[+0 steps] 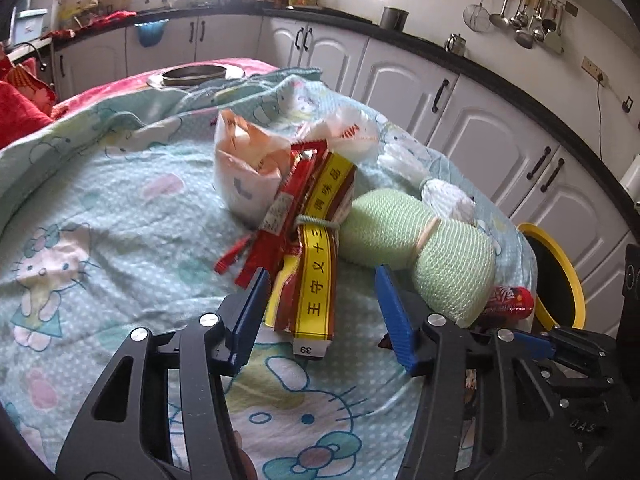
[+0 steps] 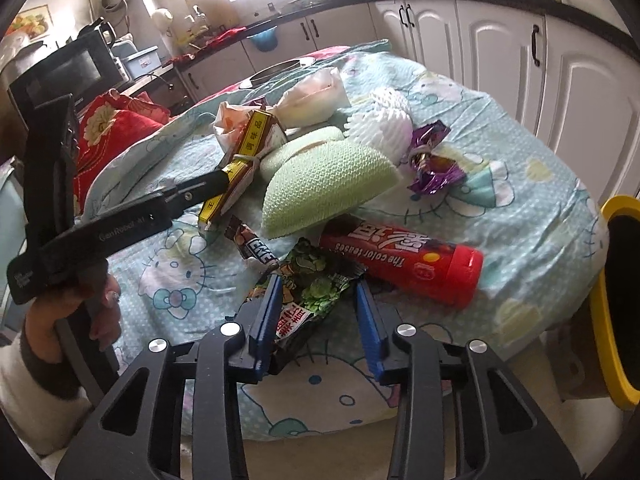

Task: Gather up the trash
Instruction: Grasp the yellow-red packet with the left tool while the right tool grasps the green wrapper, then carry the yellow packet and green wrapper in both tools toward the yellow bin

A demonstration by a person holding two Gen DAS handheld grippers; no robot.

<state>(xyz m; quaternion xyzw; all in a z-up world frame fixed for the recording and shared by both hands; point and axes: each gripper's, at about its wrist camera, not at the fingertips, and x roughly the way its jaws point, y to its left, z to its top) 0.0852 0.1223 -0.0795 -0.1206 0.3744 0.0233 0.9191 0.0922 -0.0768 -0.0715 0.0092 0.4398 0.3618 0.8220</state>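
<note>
Two grippers over a heap of trash on a table under a Hello Kitty cloth. Left gripper: jaws apart, straddling the near end of a yellow-and-red spice box, not yet closed on it. Right gripper: jaws apart too, flanking a dark snack wrapper at the near edge, seemingly touching its sides but not clamped.

Trash spread across the middle and right of the table: white bag behind the box, red wrapper leaning on it, green foam net at centre, white foam net beyond, purple foil toward the right edge, red tube near the front, small brown bar wrapper beside the snack wrapper. Bin with a yellow rim just off the right edge.

Step in hand, probably: grasping one piece with each gripper before carrying to the bin. For the box: push forward until the fingers pass well along its sides, then close squarely, since a string ties it to the red wrapper and both may lift together. For the wrapper: close low and slowly, since thin film crumples and slips; watch for the tube rolling if nudged.

Readable writing: "王守义十三" and "调味品" on the box, "39" on its end flap; "The color teases" on the tube; "GenRobot.AI" on the left gripper's arm. Bar wrapper lettering too cropped to read.
</note>
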